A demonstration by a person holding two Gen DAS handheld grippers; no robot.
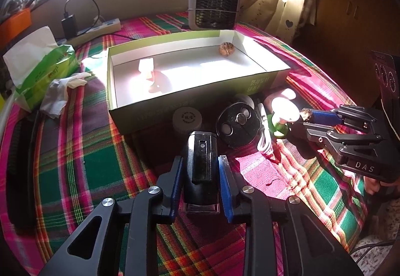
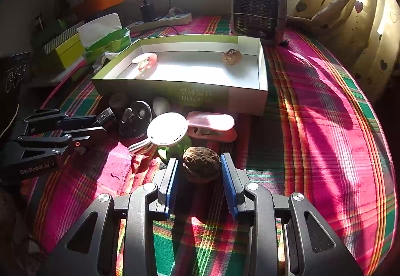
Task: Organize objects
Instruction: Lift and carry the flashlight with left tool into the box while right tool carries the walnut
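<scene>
Right wrist: right gripper [image 2: 200, 166] straddles walnut [image 2: 201, 163], jaws spread; left gripper [image 1: 200, 163] likewise astride black device [image 1: 202, 158].

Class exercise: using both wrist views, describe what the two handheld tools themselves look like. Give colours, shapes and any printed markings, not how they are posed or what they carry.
Both tools are matte black, angular linkage frames with triangular cut-outs and round silver pivot screws. Each finger carries a ribbed blue pad. The left tool bears white "GenRobot.AI" lettering and a small red ring light, seen from the right wrist view. The right tool shows white "DAS" lettering in the left wrist view. No cables are visible on either.
</scene>
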